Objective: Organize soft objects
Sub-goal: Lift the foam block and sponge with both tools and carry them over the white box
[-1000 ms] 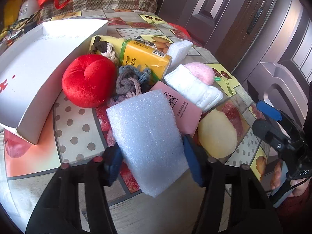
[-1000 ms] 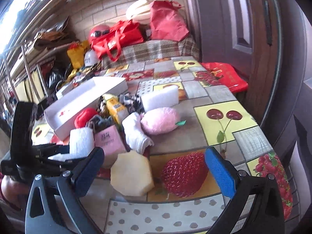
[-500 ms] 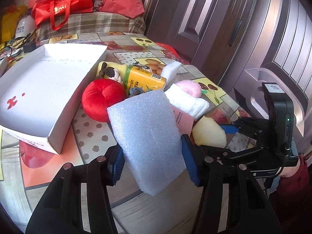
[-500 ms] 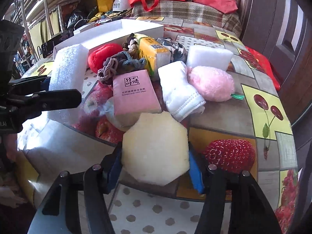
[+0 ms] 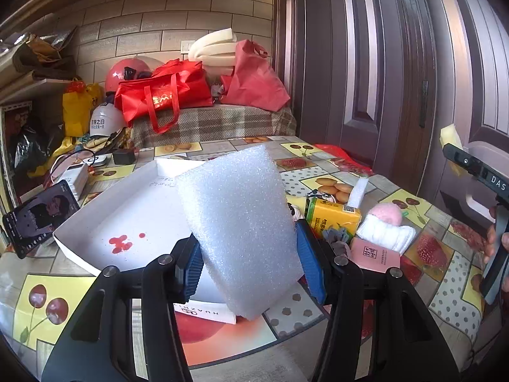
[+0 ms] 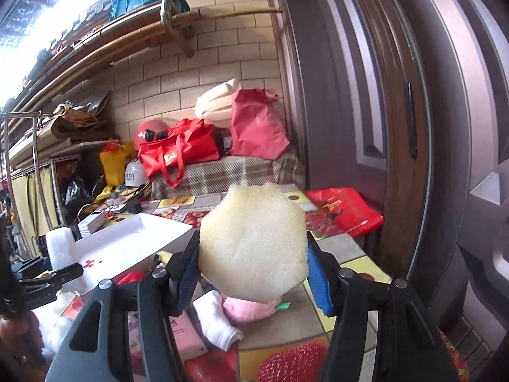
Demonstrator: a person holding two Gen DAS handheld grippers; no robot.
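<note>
- The left gripper (image 5: pixel 248 264) is clamped on the white foam sheet (image 5: pixel 241 222); both blue pads press its lower flanks, and the sheet stands tilted, clear of the table.
- The right gripper (image 6: pixel 253 273) is clamped on the yellow sponge (image 6: pixel 253 242). Its jaws have just been closing, and the sponge now sits squeezed between the pads, lifted off the table.
- Just beyond the left gripper lies the white box (image 5: pixel 105 222), open and shallow, near the table's left edge; its near rim is under the foam's lower corner.
- Toward the table's right side the juice carton (image 5: pixel 331 218), the white folded cloth (image 5: pixel 386 232), the pink plush (image 5: pixel 385 213) and the pink packet (image 5: pixel 375 254) lie close together, some touching.
- The step in hand looks like carrying both pieces to the box. To do it well, bring the foam sheet in over the near rim, lay it flatter before letting go so it does not tip out, and place it toward one side.
- Keep the sponge high and well apart from the other gripper until the foam is down; both pieces spring back when released, so lower them onto the box floor first.
</note>
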